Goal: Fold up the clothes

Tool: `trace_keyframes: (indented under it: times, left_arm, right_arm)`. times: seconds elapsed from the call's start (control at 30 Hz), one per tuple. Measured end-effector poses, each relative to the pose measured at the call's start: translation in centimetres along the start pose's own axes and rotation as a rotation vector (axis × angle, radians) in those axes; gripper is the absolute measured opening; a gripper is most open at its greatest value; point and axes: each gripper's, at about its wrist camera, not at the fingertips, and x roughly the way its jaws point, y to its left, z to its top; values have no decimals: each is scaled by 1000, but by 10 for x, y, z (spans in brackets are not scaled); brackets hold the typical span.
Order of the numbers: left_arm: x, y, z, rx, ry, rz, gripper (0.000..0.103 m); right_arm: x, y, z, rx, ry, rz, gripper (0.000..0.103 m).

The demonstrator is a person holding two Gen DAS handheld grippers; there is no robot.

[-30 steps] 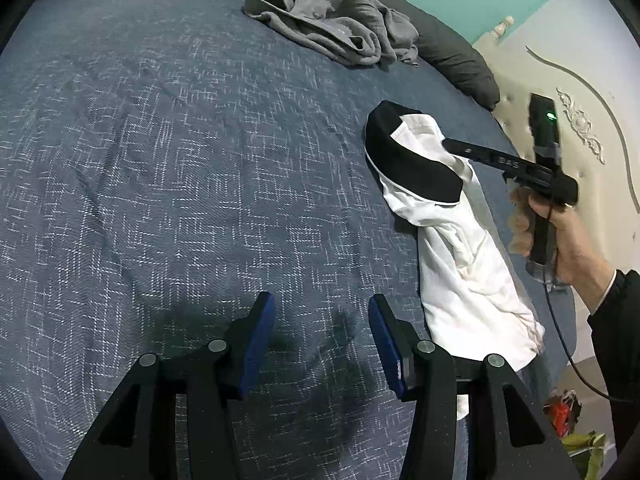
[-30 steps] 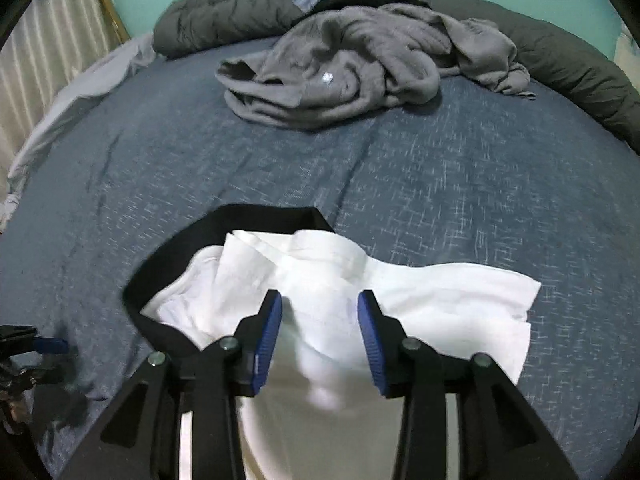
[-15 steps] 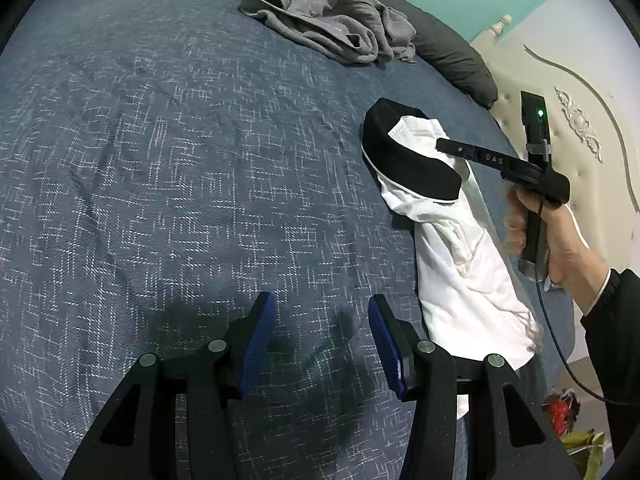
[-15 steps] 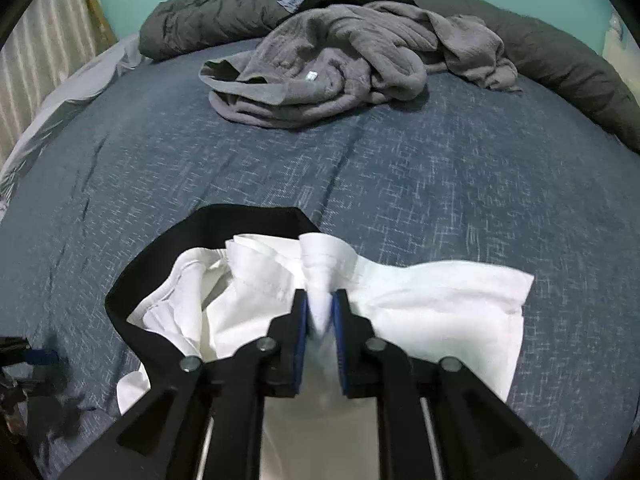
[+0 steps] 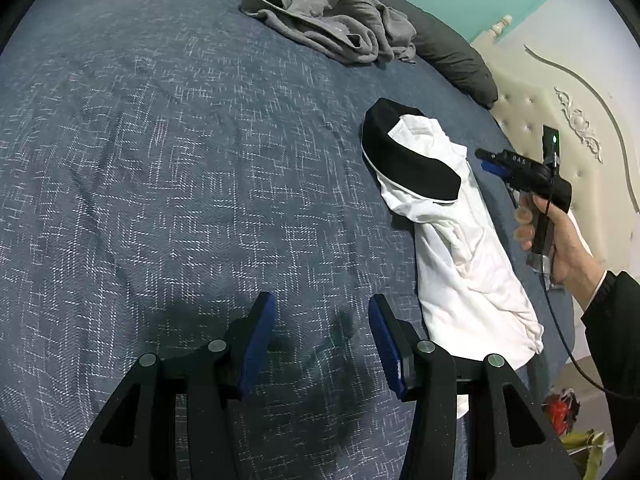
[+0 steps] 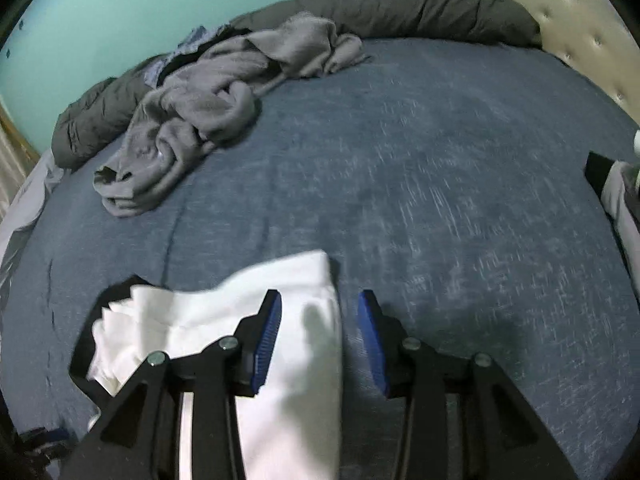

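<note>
Now my right gripper stands wide again, with nothing between its blue pads. Half a second ago it was pinched shut on a raised fold of the white cotton garment with the black panel; that fold has been let go, and the gripper has swung off to the right, so the cloth's edge lies under the left finger and bare bed shows under the right one. I take this as one tuck finished and the piece laid down, not yet a tidy fold: in the left wrist view it is a long, rumpled strip, black end away from me.

My left gripper is wide too, hovering low over the blue patterned bedspread and holding nothing, much as it was a second ago. The white garment lies just to its right, the near end reaching the right finger. Beyond it my right hand grips its tool's handle, the tool level and pointing leftward just above the cloth's far side.

Farther ahead of both grippers, well apart from the white piece, a crumpled grey knitted garment waits near the dark grey rolled duvet at the bed's far edge. It looks untouched.
</note>
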Motion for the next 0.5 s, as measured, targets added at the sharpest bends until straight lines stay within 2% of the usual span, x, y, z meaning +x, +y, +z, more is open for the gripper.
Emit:
trace_keyframes:
  times: [0.13, 0.23, 0.33, 0.4, 0.5]
  left_arm:
    - [5, -1, -1, 5, 11, 4, 52]
    - [7, -2, -1, 9, 16, 7, 52]
    - [8, -1, -2, 8, 19, 9, 52]
    - [8, 0, -2, 8, 19, 9, 52]
    - [8, -1, -2, 10, 19, 8, 52]
  right_arm:
    - [9, 3, -7, -62, 36, 1, 39]
    - [15, 8, -12, -109, 41, 6, 22]
    - [12, 15, -16, -152, 25, -14, 11]
    - [9, 20, -18, -187, 10, -28, 6]
    - [2, 24, -18, -218, -26, -33, 4]
